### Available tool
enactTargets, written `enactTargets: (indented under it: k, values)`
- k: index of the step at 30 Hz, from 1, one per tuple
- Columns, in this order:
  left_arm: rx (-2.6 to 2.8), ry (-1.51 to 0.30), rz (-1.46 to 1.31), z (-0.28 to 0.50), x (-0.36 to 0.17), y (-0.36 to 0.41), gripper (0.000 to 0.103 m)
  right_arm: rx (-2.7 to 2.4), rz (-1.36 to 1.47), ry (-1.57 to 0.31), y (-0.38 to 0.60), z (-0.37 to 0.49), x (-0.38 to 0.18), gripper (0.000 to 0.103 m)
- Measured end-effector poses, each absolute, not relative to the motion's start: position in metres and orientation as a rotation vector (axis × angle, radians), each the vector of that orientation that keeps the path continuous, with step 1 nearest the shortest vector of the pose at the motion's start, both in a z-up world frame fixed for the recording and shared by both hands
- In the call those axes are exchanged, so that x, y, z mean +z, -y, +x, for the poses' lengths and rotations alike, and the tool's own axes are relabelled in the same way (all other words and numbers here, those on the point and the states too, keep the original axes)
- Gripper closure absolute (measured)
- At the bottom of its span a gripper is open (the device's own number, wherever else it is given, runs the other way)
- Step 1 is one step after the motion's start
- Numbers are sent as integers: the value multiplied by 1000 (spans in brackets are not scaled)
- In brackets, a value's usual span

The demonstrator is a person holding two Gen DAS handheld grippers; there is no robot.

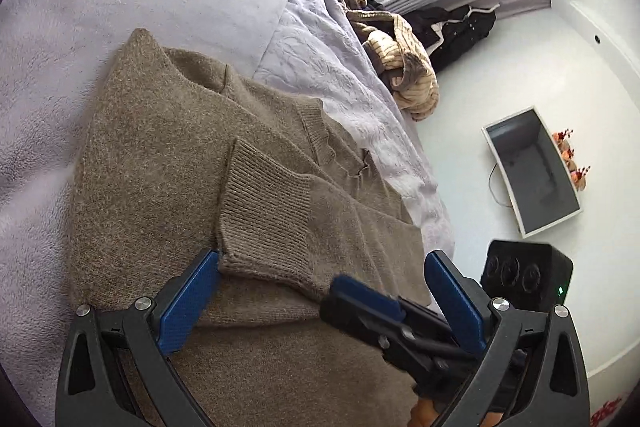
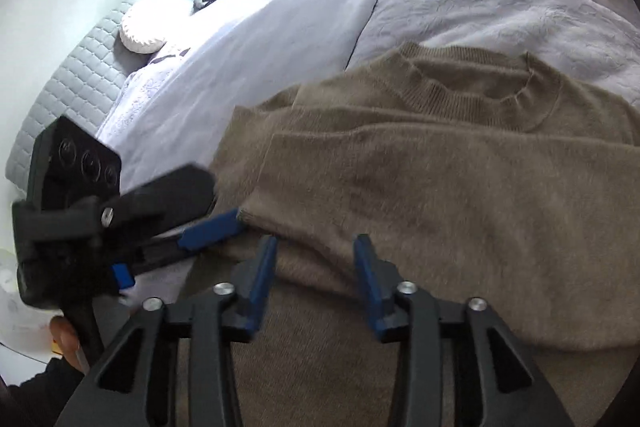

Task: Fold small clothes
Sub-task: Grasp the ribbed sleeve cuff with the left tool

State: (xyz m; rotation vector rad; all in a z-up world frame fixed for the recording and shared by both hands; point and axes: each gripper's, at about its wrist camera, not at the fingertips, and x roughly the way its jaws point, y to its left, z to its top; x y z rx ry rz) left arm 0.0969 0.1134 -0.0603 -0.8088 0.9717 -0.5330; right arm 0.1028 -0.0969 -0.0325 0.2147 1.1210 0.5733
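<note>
Two claws hover over one brown sweater (image 2: 440, 187), which is spread on the bed (image 1: 80, 7) with both sleeves folded across the chest. At the left, the left claw (image 1: 320, 291) is spread wide, one pad just beside the ribbed cuff (image 1: 264, 203), nothing held. Further right, the right claw (image 2: 316, 271) is about half open and empty above the sleeve edge — no cloth is pinched. The next fold is best made, by judgement, with the hem gripped at both corners and lifted evenly toward the collar (image 2: 472, 87), so the sleeves are not dragged loose. At the far right a clothes heap (image 1: 404, 67) lies well apart — nothing blocks the fold.
</note>
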Motion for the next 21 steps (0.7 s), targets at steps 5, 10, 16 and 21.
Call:
enactTargets:
  k: [5, 10, 16, 21]
  values:
    - [-525, -996, -760, 103, -58, -99, 1, 499, 393, -1144, 165, 85, -33, 48]
    - [-507, -1014, -734, 111, -57, -85, 1, 315, 704, -1132, 277, 59, -46, 47]
    - [-433, -1029, -664, 122, -55, -72, 2, 159, 1020, -1030, 359, 47, -70, 47]
    - [-358, -1068, -634, 125, -62, -77, 43, 145, 1109, -975, 368, 57, -83, 47]
